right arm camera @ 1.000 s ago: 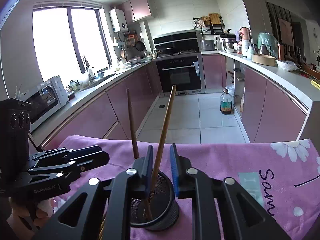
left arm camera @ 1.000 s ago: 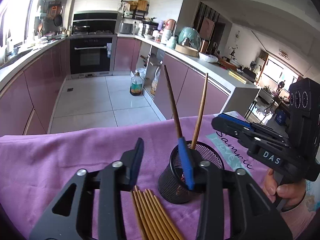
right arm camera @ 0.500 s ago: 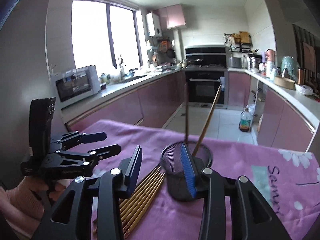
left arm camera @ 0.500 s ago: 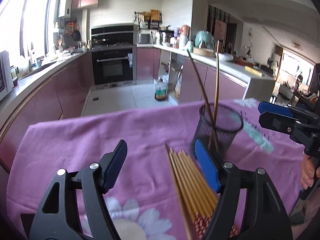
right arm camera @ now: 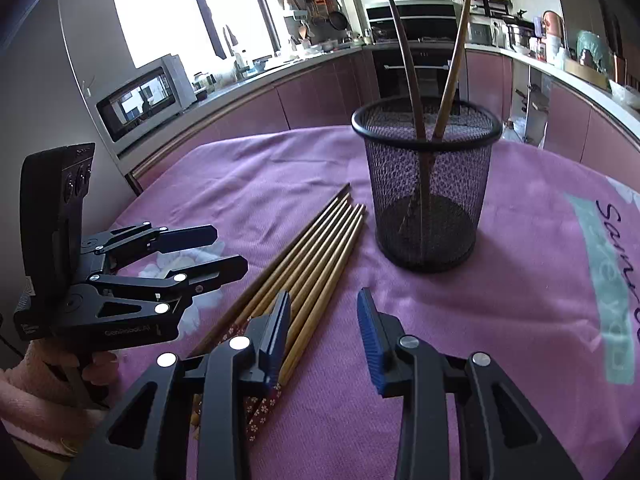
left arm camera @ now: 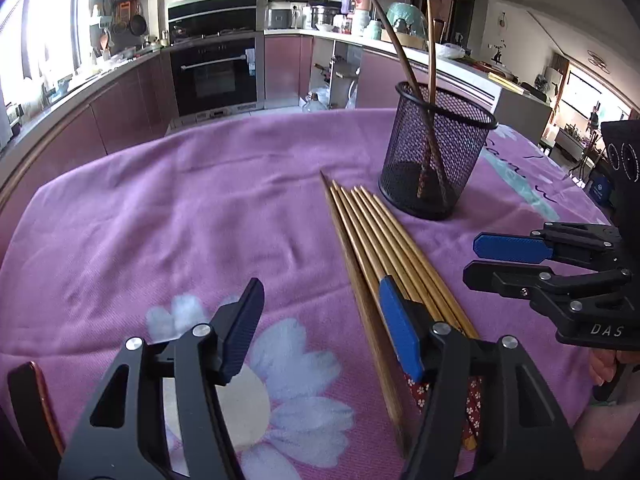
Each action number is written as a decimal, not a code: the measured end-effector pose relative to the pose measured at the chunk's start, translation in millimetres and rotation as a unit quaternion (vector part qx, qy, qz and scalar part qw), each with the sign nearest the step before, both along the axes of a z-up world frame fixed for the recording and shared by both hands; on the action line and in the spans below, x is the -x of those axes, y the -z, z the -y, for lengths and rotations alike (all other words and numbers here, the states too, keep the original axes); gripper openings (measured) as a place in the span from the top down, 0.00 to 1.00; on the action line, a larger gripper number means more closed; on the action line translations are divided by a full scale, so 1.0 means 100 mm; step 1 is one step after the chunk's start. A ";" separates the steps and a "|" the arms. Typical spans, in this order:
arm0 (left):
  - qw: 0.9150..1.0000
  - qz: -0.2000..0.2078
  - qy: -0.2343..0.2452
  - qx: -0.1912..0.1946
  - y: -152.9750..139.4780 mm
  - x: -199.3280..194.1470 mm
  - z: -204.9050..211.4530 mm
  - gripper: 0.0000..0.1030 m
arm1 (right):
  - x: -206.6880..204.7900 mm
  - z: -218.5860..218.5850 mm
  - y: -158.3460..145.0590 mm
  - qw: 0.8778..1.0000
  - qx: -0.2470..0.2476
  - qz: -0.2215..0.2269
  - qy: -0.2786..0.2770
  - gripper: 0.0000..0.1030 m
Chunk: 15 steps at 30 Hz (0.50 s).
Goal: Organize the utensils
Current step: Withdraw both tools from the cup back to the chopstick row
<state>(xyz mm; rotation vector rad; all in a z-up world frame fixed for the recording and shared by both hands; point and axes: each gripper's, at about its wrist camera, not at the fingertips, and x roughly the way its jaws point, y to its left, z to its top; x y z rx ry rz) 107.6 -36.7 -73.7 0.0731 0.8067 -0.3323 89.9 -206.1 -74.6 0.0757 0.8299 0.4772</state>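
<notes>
Several wooden chopsticks lie side by side on the purple flowered cloth. Behind them stands a black mesh cup holding a dark chopstick and a light one. My left gripper hovers low over the near ends, its jaws closing. The right finger is over the bundle and one chopstick lies below the gap, ungripped. My right gripper is also closing, its left finger above the bundle, nothing pressed between its pads.
A dark flat object with a reddish edge lies at the cloth's near left corner. Beyond the table's far edge are pink kitchen cabinets and an oven. A hand in a pink sleeve holds the left gripper.
Both grippers have drawn back from the mesh cup and come down over the chopsticks on the cloth. Their jaws stand wider than a second ago. The light chopstick stands free in the cup.
</notes>
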 end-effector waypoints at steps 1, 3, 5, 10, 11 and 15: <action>1.000 -0.003 0.001 0.001 0.02 0.00 0.00 0.43 | 0.00 -0.02 0.02 1.000 -0.002 -0.005 0.001 0.70; 1.000 -0.004 0.003 0.004 0.02 0.01 0.00 0.43 | 0.00 -0.05 0.06 1.000 -0.004 -0.014 0.002 0.71; 1.000 -0.005 0.006 0.003 0.03 0.01 0.01 0.43 | 0.01 -0.05 0.09 1.000 -0.007 -0.019 0.001 0.72; 1.000 -0.014 0.011 -0.001 0.07 0.01 0.05 0.47 | 0.04 -0.04 0.15 1.000 -0.008 -0.027 0.000 0.74; 1.000 -0.015 0.012 -0.001 0.07 0.01 0.05 0.48 | 0.03 -0.05 0.16 1.000 -0.007 -0.027 0.000 0.74; 1.000 -0.027 0.013 0.000 0.11 -0.02 0.06 0.50 | 0.02 -0.09 0.18 0.999 -0.001 -0.033 0.003 0.75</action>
